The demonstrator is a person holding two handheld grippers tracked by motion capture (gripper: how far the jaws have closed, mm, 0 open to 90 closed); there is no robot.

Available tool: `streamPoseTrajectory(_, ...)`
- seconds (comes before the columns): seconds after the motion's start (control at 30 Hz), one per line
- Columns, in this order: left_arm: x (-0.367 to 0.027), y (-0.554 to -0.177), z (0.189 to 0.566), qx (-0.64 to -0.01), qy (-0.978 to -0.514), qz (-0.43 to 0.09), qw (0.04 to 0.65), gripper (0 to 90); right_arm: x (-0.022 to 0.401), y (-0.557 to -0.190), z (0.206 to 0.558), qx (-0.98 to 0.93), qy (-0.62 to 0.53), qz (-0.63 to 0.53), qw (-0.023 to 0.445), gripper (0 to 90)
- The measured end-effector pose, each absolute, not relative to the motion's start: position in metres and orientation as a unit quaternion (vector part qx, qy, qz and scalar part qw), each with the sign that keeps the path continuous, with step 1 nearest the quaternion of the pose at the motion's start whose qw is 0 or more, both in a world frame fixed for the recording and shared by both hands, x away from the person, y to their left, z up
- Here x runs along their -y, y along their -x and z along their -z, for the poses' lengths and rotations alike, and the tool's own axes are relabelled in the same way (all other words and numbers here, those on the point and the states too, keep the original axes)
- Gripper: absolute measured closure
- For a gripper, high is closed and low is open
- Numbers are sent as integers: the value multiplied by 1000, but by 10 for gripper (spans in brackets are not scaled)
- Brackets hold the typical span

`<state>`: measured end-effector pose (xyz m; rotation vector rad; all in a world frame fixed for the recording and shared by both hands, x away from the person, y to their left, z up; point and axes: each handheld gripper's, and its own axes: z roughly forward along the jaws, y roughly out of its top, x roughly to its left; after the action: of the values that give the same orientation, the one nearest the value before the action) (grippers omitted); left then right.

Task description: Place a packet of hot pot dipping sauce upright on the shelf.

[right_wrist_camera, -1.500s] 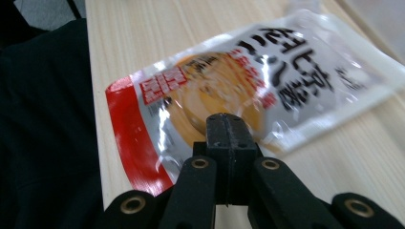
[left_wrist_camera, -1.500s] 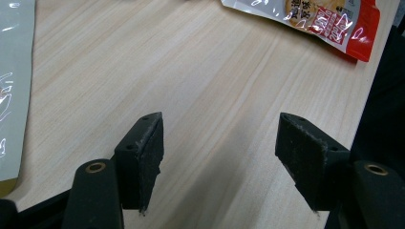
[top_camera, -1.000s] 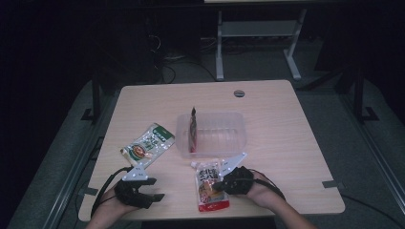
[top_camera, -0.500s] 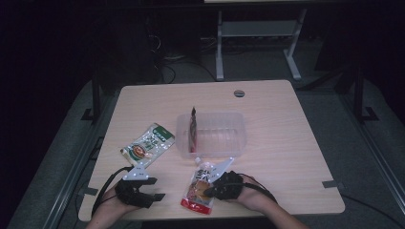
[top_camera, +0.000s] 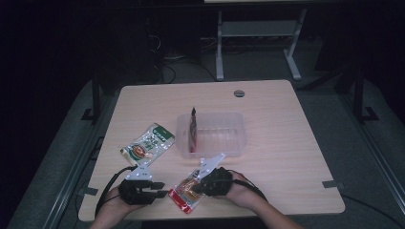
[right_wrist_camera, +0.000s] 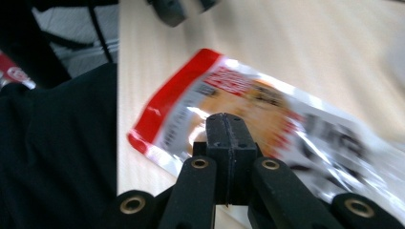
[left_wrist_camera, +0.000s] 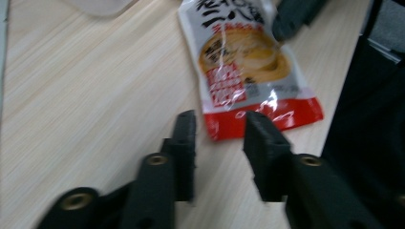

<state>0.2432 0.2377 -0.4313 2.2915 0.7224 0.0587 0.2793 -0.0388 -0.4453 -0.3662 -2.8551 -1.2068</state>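
Note:
A red and orange food pouch [top_camera: 184, 195] lies near the table's front edge. My right gripper [top_camera: 198, 184] comes in from the right and is shut on it; in the right gripper view the closed jaws [right_wrist_camera: 227, 121] sit over the pouch [right_wrist_camera: 248, 88]. My left gripper [top_camera: 161, 193] points right at the pouch's red bottom end. Its jaws [left_wrist_camera: 218, 125] have just been closing but still stand apart. The pouch's corner [left_wrist_camera: 224, 126] shows in the gap and the pads do not press on it.
A clear plastic container [top_camera: 229, 148] stands mid-table with a red pouch [top_camera: 192, 129] upright against its left wall. A green pouch [top_camera: 148, 145] lies flat to its left. A round cable hole [top_camera: 239, 93] is at the back. The table's front edge is close to both hands.
The right gripper has dragged the red pouch leftward and turned it toward the left gripper. The left hand has stayed in place.

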Motion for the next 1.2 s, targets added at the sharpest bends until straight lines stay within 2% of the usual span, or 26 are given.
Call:
streamPoseTrajectory(0.1,-229,-242,429,-274,-892,-13,359,878,59,-287,440,911,147,385,9,808)
streamPoseTrajectory(0.13,-226,-241,428,-271,-892,-9,361,896,66,-289,439,908,162,386,10,781)
streamPoseTrajectory(0.3,-202,-234,432,-248,-903,1,351,897,98,-301,437,900,207,383,6,679)
streamPoseTrajectory(0.43,-189,-236,439,-234,-919,-5,316,897,112,-309,435,889,237,393,2,618)
streamPoseTrajectory(0.67,-192,-243,445,-242,-923,-13,299,899,117,-315,437,885,250,392,5,573)
streamPoseTrajectory(0.83,-195,-247,447,-251,-923,-21,292,899,114,-317,444,885,256,388,25,557)
streamPoseTrajectory(1.0,-194,-250,448,-244,-928,-42,279,899,107,-324,452,885,262,381,46,488)
streamPoseTrajectory(1.2,-194,-252,449,-243,-928,-45,279,899,99,-335,461,873,268,396,94,445)
